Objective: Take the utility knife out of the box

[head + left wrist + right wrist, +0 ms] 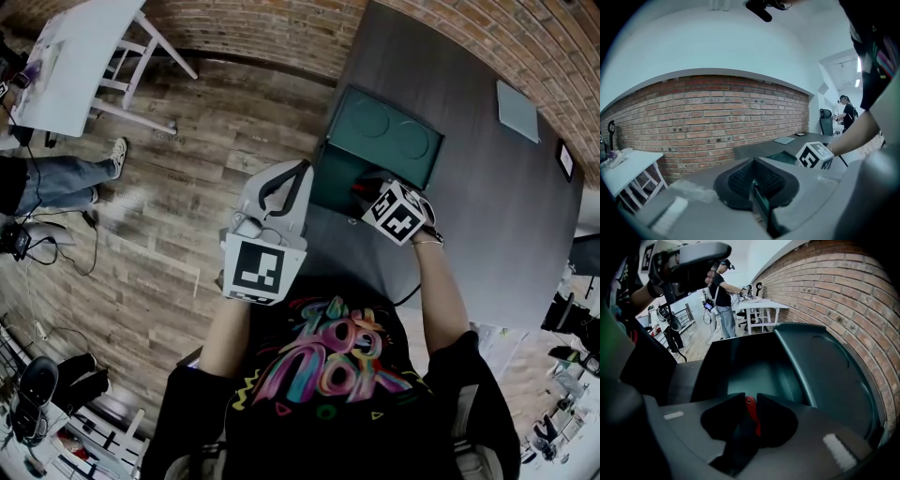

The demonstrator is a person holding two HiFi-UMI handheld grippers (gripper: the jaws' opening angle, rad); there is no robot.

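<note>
The right claw (750, 397) is drawn narrow around the slim red utility knife (752, 416), whose body is pinched between the two black pads. The grip is taken from above, with the claw pointed steeply down into the deep, dark teal plastic box (740, 373), presumably because its walls leave no way in from the side. The knife is therefore still inside the box, low in the cavity, and is not yet lifted clear of the rim. The moulded teal lid (825, 376) is swung open on the far side, so the opening is left free for the reach. The box is set near the edge of the dark grey table (487, 206), close to the person, which is judged to make the downward reach easy. The left claw (754, 161) is closed on the side wall of the box, and a thin teal edge (761, 201) is seen clamped between its pads in the left gripper view. This hold is judged to be a brace: the box looks light, and it could be dragged or tipped when the knife is pulled upward unless it is pinned. A straight vertical lift is likely called for next, so that the knife is not caught on the wall or twisted out of the narrow pinch.
</note>
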